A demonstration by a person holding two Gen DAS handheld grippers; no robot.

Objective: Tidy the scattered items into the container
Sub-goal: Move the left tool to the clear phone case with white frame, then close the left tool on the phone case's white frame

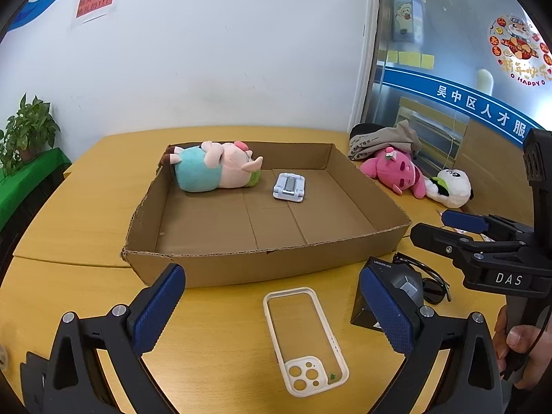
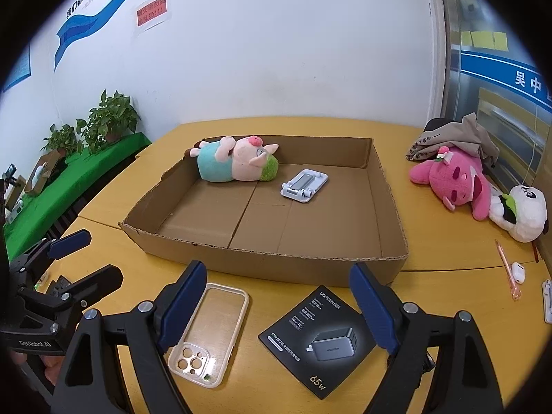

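Both grippers hang over the near edge of the table (image 1: 86, 207), each with its jaws wide and nothing between the pads. The box (image 1: 241, 265) lies just beyond them at twelve o'clock, already holding a plush pig (image 1: 217, 169) and a small white stand (image 1: 289, 188).

From the left gripper (image 1: 272, 314), the phone case (image 1: 305, 341) sits almost dead centre between the fingers — a touch toward one o'clock. It lies flat, camera cut-outs nearest the person, its long axis running roughly six to twelve, along the line the gripper points. So the jaws would close across the case's narrow width, which looks like the easy way to take it.

From the right gripper (image 2: 277, 305), the black charger box (image 2: 317, 339) lies flat between the fingers, slightly toward five o'clock and turned on the diagonal — corners, not sides, face the pads. The case is at this gripper's nine o'clock, partly behind its left finger, so I'd judge the left hand the better placed for the case and the right for the charger box.

Sunglasses (image 1: 431, 283) rest just behind the charger box. At two o'clock, well apart from both grippers, a pink plush (image 2: 452, 179) and a panda plush (image 2: 524, 217) wait outside the box.
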